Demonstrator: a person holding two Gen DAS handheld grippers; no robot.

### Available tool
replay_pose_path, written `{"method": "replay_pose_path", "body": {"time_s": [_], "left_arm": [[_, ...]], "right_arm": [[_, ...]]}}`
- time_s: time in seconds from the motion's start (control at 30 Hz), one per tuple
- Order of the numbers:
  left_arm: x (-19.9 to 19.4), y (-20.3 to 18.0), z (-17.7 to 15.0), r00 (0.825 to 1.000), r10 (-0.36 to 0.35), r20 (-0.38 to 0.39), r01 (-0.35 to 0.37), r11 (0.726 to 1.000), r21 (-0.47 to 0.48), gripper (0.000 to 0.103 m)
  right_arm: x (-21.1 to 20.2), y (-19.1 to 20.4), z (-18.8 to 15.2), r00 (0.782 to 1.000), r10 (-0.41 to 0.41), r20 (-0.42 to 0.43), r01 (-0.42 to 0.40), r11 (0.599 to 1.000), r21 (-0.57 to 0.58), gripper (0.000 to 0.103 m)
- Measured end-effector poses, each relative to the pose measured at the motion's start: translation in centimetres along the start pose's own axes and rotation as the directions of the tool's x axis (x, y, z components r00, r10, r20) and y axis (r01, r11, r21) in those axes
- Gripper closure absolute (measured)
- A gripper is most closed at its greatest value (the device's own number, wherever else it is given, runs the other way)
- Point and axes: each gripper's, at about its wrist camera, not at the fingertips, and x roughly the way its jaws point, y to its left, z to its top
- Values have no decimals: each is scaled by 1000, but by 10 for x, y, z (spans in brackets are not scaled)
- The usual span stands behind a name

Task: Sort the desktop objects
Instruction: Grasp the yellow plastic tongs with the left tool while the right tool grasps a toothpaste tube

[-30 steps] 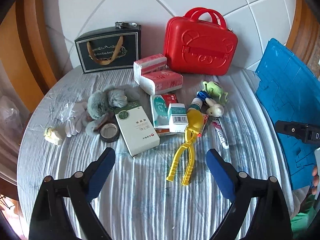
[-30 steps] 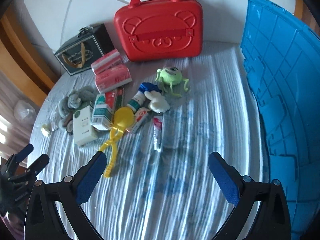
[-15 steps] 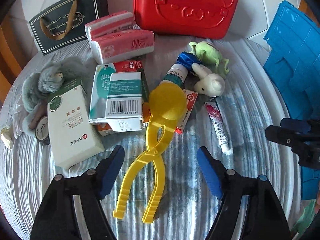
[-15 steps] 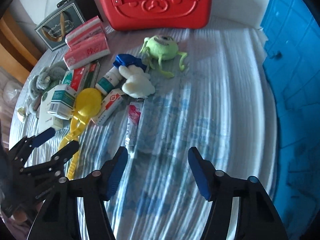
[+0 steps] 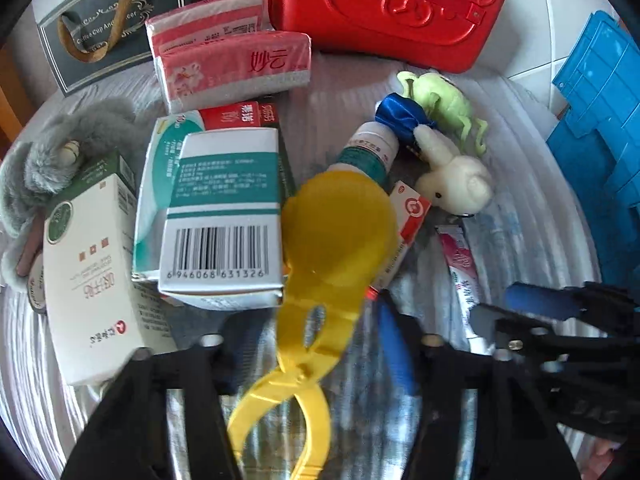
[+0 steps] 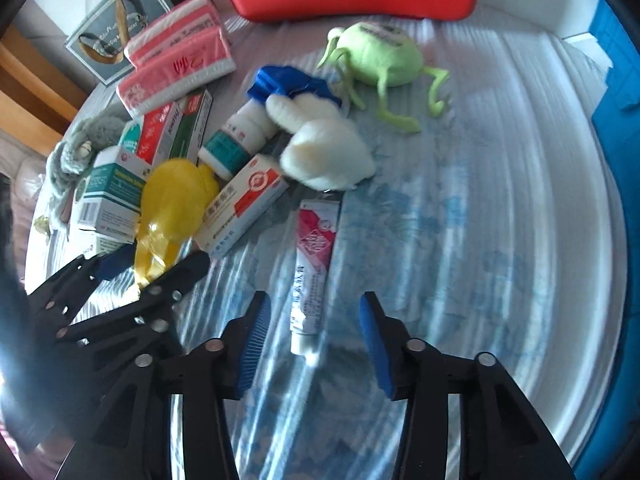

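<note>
Your sorting has barely begun — nearly all the things lie in one messy heap on the counter point(image 6: 500, 220), which has a striped cloth over it. The red case point(image 5: 384, 8) stands shut at the back and the blue crate point(image 5: 600, 128) waits at the side. No thing can be seen put away in either one yet.

Your left gripper point(image 5: 316, 336) has just been closing, and the yellow scoop tongs point(image 5: 320, 264) are between its jaws, at the neck just under the round scoop. The pads look tight on it, though the picture is a bit blurry there. The tongs lie against the box with the barcode point(image 5: 224, 220), and their two long handles point back toward you.

Your right gripper point(image 6: 308, 332) has just been closing too, but its pads do not touch anything yet. The small pink and white tube point(image 6: 312, 264) lies flat between them, cap end toward you.

Left to sort — the tissue packs point(image 5: 236, 68), the medicine boxes, the little bottle point(image 5: 368, 152), the white plush point(image 5: 456, 184), the green plush point(image 6: 380, 56) and the grey fluffy toy point(image 5: 60, 156).
</note>
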Motion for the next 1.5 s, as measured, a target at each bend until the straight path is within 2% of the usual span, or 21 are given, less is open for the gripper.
{"method": "replay_pose_path", "body": {"time_s": [0.03, 0.13, 0.27, 0.37, 0.4, 0.43, 0.5, 0.7, 0.9, 1.03, 1.23, 1.3, 1.5], "left_arm": [[2, 1, 0, 1000, 18, -12, -18, 1000, 4, 68], [0, -1, -7, 999, 35, 6, -35, 999, 33, 67], [-4, -1, -14, 999, 39, 10, -39, 999, 34, 69], [-10, 0, -22, 1000, 23, 3, -23, 999, 23, 72], [-13, 0, -27, 1000, 20, 0, -20, 1000, 22, 72], [-17, 1, -30, 1000, 17, 1, -17, 1000, 23, 72], [-23, -2, -37, 1000, 22, 6, -22, 999, 27, 72], [-57, -3, -57, 998, 34, 44, -35, 999, 32, 72], [-94, -10, -66, 995, 42, 93, -47, 998, 45, 72], [-110, -13, -75, 993, 49, 107, -55, 997, 57, 72], [-111, 3, -103, 997, 48, 63, -52, 997, 59, 72], [-103, 7, -110, 998, 53, 38, -55, 997, 53, 72], [-77, 13, -124, 998, 62, -33, -60, 997, 51, 72]], "right_arm": [[4, 2, -1, 1000, -10, -9, 10, 1000, 2, 58], [11, 5, -4, 1000, -21, -21, 21, 1000, 7, 58], [14, 12, -3, 998, -64, 6, 64, 998, -10, 58], [17, 21, -8, 990, -141, 26, 142, 989, -51, 66], [17, 24, -10, 986, -162, 33, 164, 985, -63, 73], [16, 24, -14, 987, -155, 36, 157, 986, -61, 82], [14, 22, -22, 989, -144, 27, 145, 988, -44, 86], [-16, 15, -56, 995, -68, 70, 68, 998, 7, 88], [-51, 28, -83, 989, -60, 134, 61, 998, -1, 88], [-66, 37, -94, 989, -62, 131, 62, 998, 4, 89], [-44, 38, -123, 998, -61, 32, 60, 998, 38, 88], [-38, 39, -128, 996, -86, 25, 85, 996, 41, 87], [-24, 42, -129, 996, -84, -6, 84, 994, 65, 85]]}}
